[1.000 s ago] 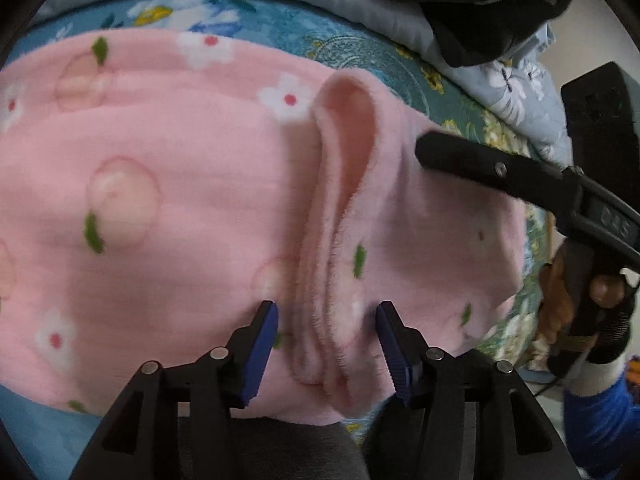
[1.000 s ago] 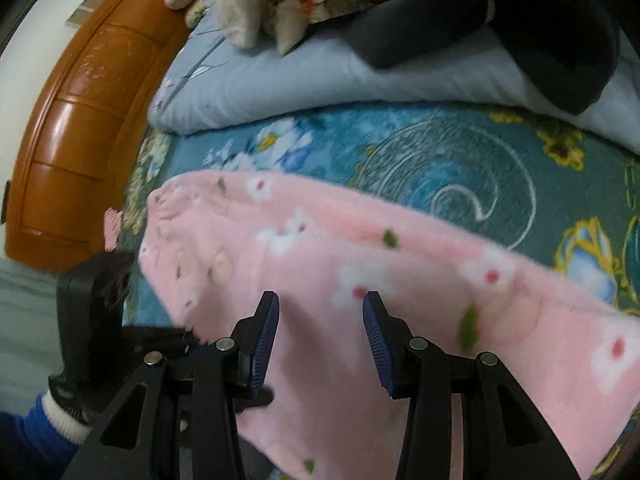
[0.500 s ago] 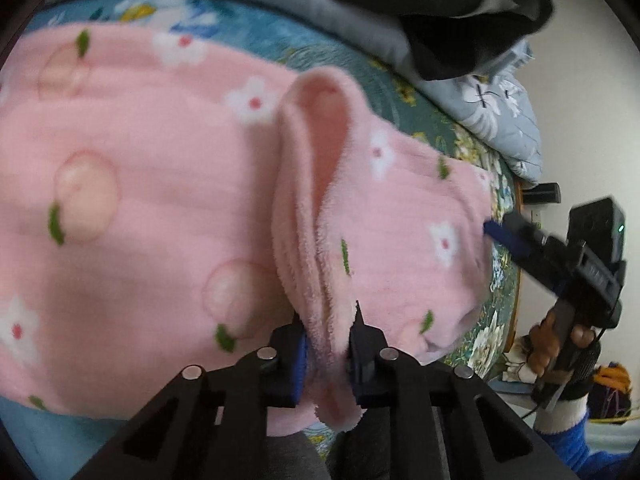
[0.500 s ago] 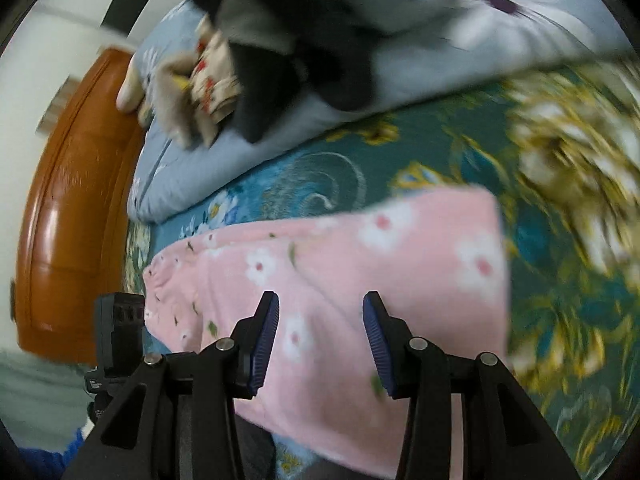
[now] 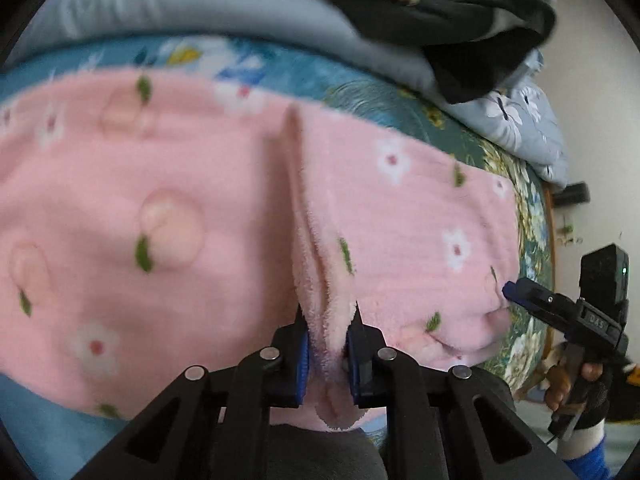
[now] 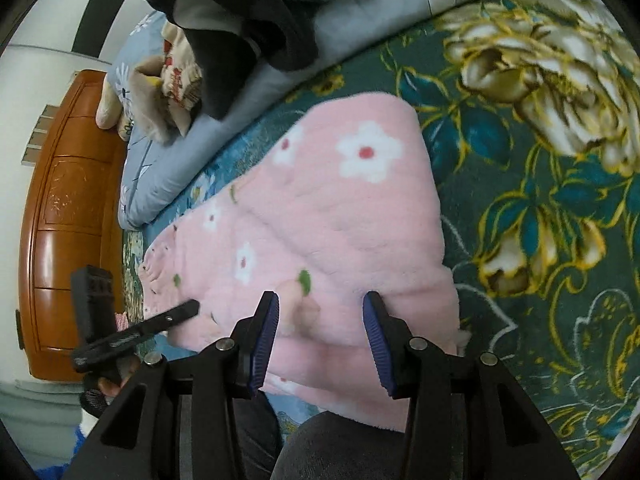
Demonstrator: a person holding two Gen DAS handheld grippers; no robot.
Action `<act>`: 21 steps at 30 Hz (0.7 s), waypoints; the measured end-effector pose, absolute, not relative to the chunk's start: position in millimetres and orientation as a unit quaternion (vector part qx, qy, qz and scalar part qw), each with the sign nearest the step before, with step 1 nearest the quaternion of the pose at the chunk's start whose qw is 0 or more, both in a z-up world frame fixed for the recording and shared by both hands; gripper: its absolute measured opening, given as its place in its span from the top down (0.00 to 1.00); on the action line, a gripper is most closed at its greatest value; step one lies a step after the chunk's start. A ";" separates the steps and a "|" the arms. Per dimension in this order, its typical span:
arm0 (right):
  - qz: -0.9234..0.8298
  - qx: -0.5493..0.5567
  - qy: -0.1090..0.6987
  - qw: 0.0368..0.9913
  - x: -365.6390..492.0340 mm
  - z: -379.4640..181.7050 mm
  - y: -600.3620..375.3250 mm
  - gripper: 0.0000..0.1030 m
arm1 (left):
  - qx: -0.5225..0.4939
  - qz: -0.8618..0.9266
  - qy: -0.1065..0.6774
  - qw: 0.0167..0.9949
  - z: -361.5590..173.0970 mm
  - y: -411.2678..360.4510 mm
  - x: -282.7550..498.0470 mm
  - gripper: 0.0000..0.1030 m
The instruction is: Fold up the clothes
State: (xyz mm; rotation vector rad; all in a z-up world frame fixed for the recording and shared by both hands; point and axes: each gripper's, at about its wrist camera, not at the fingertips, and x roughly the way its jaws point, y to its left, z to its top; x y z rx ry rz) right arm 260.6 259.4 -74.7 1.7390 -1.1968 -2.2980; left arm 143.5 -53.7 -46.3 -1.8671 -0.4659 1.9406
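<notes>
A pink fleece garment (image 5: 160,240) printed with white flowers and peaches lies spread on a floral bedspread (image 6: 540,240). My left gripper (image 5: 326,354) is shut on a raised fold of the garment at its near edge. In the right wrist view the garment (image 6: 340,220) lies flat with a folded end toward the far side. My right gripper (image 6: 322,344) is open over the garment's near edge, with pink cloth between the blue pads. The right gripper also shows in the left wrist view (image 5: 560,308), at the garment's right end. The left gripper shows in the right wrist view (image 6: 140,332).
A grey-blue quilt (image 5: 200,12) with dark clothes (image 5: 460,28) piled on it lies along the far side of the bed. A wooden headboard (image 6: 68,220) stands at the left in the right wrist view. A soft toy (image 6: 152,92) lies by the pile.
My left gripper has closed on the raised fold of the pink garment. My right gripper has swung away from the middle to the garment's right end and stays open.
</notes>
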 end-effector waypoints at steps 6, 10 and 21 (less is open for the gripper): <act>-0.728 0.574 -0.376 -0.003 253.5 -85.2 255.5 0.56 | -0.682 0.678 -0.200 0.188 -64.0 -62.7 139.1 0.82; -0.722 0.580 -0.377 -0.015 253.1 -93.2 253.3 0.56 | -0.684 0.669 -0.226 0.184 -64.7 -67.7 140.3 0.77; -0.762 0.538 -0.360 -0.020 276.3 -36.0 238.6 0.51 | -0.570 0.753 -0.306 0.120 -14.5 -178.3 179.4 0.38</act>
